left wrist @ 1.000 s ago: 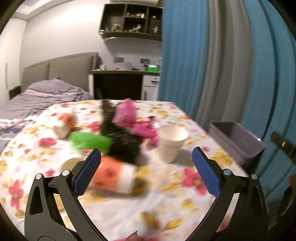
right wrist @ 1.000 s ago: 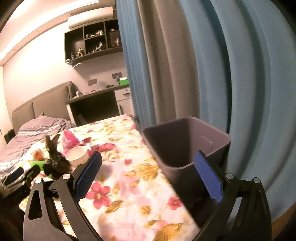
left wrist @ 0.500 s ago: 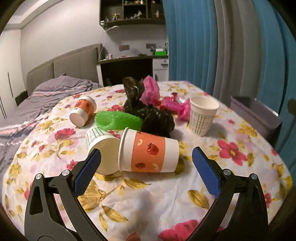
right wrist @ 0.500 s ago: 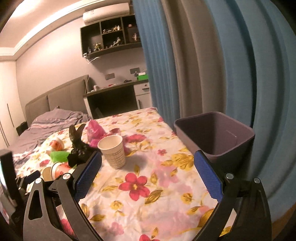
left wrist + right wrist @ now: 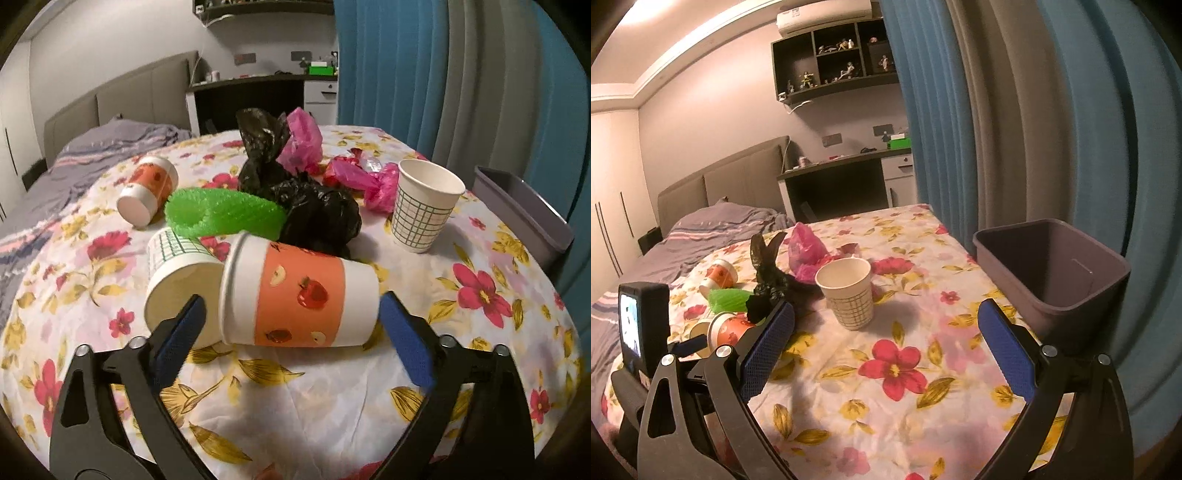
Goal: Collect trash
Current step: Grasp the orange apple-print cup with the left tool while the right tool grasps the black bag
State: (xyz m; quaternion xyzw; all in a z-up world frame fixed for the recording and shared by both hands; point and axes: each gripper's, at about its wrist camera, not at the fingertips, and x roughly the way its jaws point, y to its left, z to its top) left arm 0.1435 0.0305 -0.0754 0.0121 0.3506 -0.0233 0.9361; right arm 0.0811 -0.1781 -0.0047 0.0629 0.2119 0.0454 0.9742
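An orange apple-print paper cup [image 5: 299, 295] lies on its side on the floral tablecloth. My left gripper [image 5: 291, 301] straddles it lengthwise with its jaws closing; the blue pads sit at the cup's rim and base without pressing. A grid-print cup [image 5: 177, 266] lies just left of it. Behind are green mesh [image 5: 221, 218], a black bag [image 5: 306, 206], pink bags [image 5: 303, 140], a second orange cup [image 5: 147, 192] and an upright grid cup [image 5: 849, 291]. My right gripper [image 5: 886, 308] hangs open over the cloth in front of that upright cup, holding nothing.
A grey bin [image 5: 1052, 273] stands at the table's right edge against blue and grey curtains. The back of the left hand tool with its small screen [image 5: 642, 325] fills the left of the right wrist view. A bed and a desk lie beyond the table.
My left gripper has dropped and come in close around the lying orange cup, and its jaws have narrowed a little. The right gripper has swung from the bin toward the upright grid cup.
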